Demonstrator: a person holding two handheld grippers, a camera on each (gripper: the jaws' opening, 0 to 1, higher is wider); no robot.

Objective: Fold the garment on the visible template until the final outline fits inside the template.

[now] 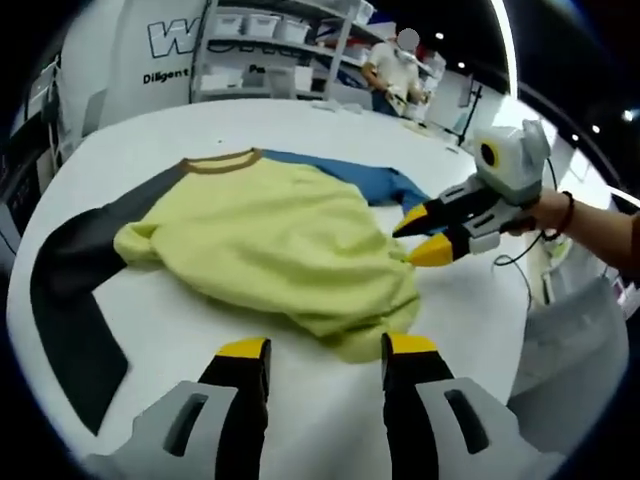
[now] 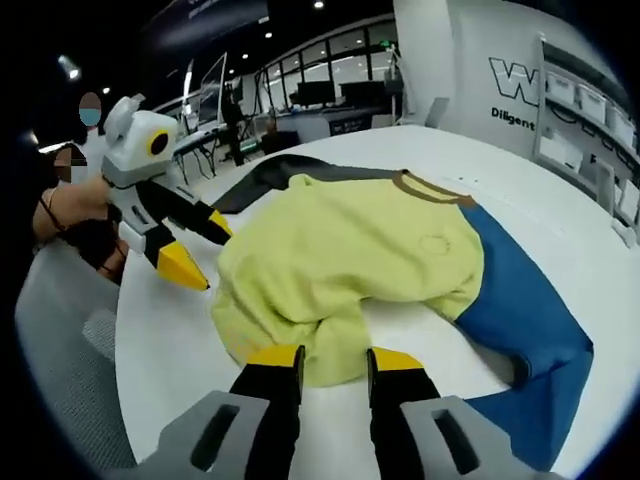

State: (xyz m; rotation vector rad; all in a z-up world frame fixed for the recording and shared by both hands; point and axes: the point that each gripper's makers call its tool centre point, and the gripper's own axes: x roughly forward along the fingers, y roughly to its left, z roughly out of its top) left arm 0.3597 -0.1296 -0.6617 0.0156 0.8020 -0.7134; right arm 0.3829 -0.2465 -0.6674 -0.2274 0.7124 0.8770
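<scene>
A yellow-green shirt [image 1: 270, 240] with a brown collar [image 1: 222, 163] lies crumpled on the white table [image 1: 190, 330]. Its dark grey sleeve [image 1: 70, 290] stretches left and its blue sleeve [image 1: 370, 180] runs to the far side. My left gripper [image 1: 327, 350] is open at the shirt's near hem, with a fold of fabric just ahead of the jaws. My right gripper [image 1: 422, 235] comes in from the right, open, tips at the shirt's edge. In the right gripper view, the right gripper [image 2: 335, 360] is open over the yellow hem [image 2: 320, 350], and the left gripper [image 2: 198, 248] stands open beside the shirt [image 2: 340, 250].
Grey chair backs stand by the table edge [image 1: 575, 370] [image 2: 70, 350]. A person [image 1: 400, 65] works at the back near white shelves [image 1: 280, 40]. Desks and screens [image 2: 300, 100] fill the dark room beyond. Bare table lies around the blue sleeve [image 2: 520, 300].
</scene>
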